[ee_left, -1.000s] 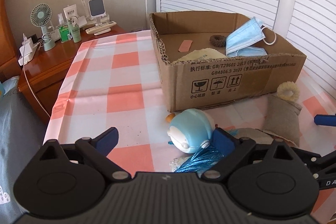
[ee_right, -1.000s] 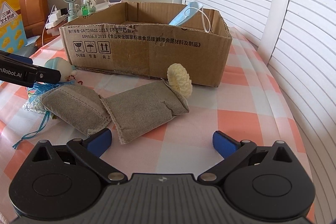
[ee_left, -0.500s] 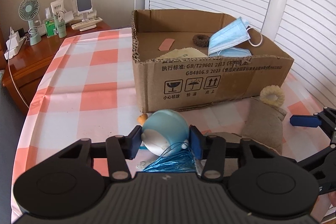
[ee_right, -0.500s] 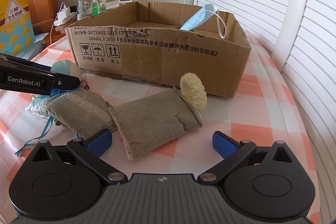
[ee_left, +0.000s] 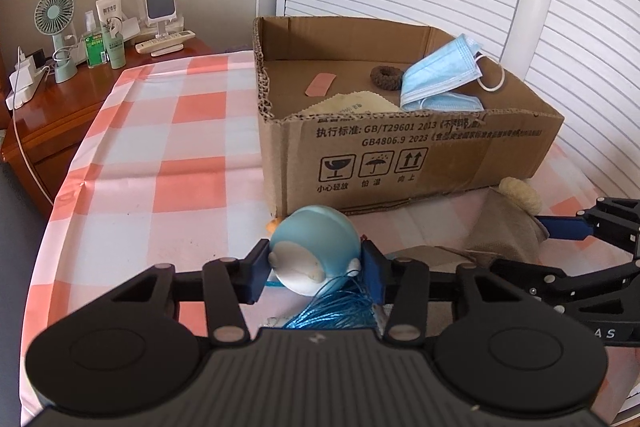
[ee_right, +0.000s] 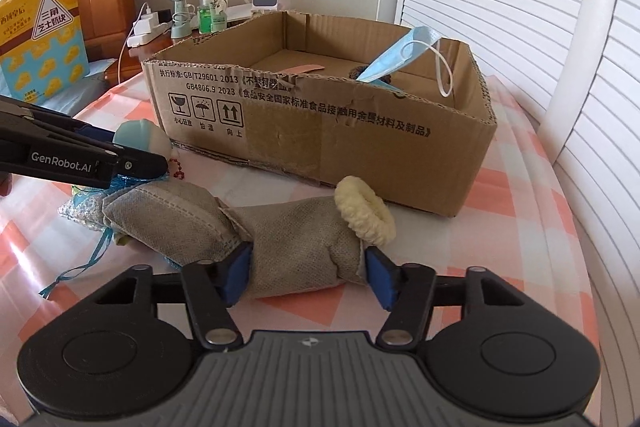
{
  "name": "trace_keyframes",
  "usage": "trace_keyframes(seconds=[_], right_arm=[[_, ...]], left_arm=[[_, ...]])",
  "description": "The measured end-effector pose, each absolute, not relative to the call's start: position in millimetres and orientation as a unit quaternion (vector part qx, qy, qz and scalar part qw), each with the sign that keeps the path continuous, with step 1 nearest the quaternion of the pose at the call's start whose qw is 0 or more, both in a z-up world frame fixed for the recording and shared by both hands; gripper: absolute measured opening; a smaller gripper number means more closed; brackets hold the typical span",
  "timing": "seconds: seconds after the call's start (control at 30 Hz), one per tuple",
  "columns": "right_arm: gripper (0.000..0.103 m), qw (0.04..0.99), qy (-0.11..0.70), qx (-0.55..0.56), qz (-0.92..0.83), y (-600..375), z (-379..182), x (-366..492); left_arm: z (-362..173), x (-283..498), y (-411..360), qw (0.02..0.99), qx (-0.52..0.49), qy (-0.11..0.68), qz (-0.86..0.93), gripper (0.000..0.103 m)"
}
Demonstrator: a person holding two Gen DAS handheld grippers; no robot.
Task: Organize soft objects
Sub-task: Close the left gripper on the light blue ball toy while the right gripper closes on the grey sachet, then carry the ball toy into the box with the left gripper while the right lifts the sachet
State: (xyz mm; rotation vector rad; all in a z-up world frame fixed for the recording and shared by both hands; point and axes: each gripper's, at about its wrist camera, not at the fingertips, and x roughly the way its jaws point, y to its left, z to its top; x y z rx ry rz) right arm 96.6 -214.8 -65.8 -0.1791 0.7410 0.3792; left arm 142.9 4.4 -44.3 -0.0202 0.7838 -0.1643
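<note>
My left gripper [ee_left: 316,267] is shut on a round blue and white plush toy [ee_left: 314,251] lying on the checked cloth in front of the cardboard box [ee_left: 440,155]. A blue tassel [ee_left: 336,311] trails under it. My right gripper [ee_right: 308,277] has its jaws closing on a grey fabric pouch [ee_right: 304,239], and both blue pads touch its sides. A cream scrunchie [ee_right: 364,215] leans on that pouch's far end. A second grey pouch [ee_right: 172,215] lies to its left. Inside the box are a blue face mask [ee_left: 440,79], a brown hair tie [ee_left: 386,78] and a cloth.
A wooden nightstand at the back left carries a small fan [ee_left: 56,11], bottles and a charger. A yellow snack bag [ee_right: 40,35] leans on the headboard. White louvred doors stand behind and right of the box. The checked cloth [ee_left: 180,147] drops off at its left edge.
The left jaws came in from wide open and gripped the blue toy. The right jaws stayed wide, then came in onto the grey pouch. Both views drew slightly closer to the objects.
</note>
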Motion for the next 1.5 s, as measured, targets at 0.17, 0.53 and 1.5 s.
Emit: trace_keyframes(seconds=[0.17, 0.53, 1.5], right_arm=[[0.057, 0.909, 0.364, -0.083, 0.185, -222.6, -63.0, 83.6], [0.05, 0.897, 0.386, -0.01, 0.214, -250.9, -56.7, 61.1], [0.053, 0.893, 0.36, -0.113, 0.245, -216.8, -49.4, 58.9]], left_arm=[[-42.5, 141.6, 2.3, 0.921, -0.004, 0.382, -0.08, 0.046], [-29.9, 132.2, -1.8, 0.925, 0.003, 0.37, -0.09, 0.045], [-23.8, 126.0, -3.4, 0.92, 0.037, 0.373, -0.113, 0.044]])
